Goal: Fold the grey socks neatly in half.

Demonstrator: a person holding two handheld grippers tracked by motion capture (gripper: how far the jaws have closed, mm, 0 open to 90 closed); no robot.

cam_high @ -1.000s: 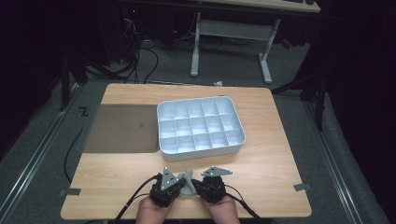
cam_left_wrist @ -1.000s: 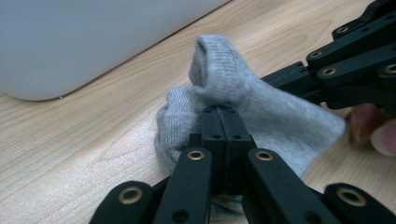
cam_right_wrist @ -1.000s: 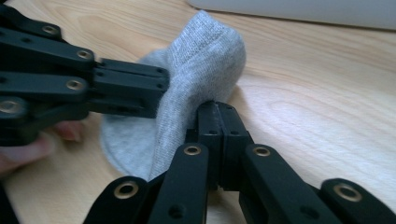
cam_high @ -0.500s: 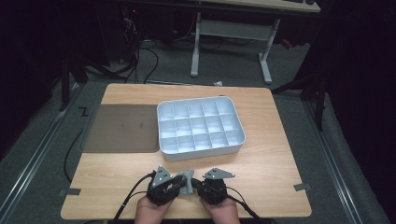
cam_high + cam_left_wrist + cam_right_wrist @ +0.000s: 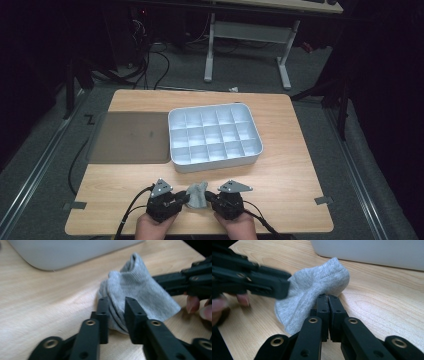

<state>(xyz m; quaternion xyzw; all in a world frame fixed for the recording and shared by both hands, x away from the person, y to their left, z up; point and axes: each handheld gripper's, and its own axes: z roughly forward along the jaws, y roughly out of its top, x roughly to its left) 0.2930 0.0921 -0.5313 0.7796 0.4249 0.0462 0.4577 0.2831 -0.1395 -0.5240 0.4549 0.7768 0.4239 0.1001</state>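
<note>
1. A small grey sock (image 5: 196, 195) lies bunched on the wooden counter (image 5: 290, 165), near the front edge and just in front of the white compartment tray (image 5: 215, 162)
2. The right tool (image 5: 328, 298) is clenched on one edge of the sock, its jaws pressed tight together with the knit pinched between them
3. The left tool (image 5: 117, 305) straddles the opposite edge; its jaws have just been closing, the folded cloth sits between them, and they look to bear on it
4. I judge the sock light, soft and limp: it will sag and fold wherever it is not held
5. The knit looks grippy rather than slippery and not fragile
6. Best taken by the edges, one tool at each end, so it can be spread or folded
</note>
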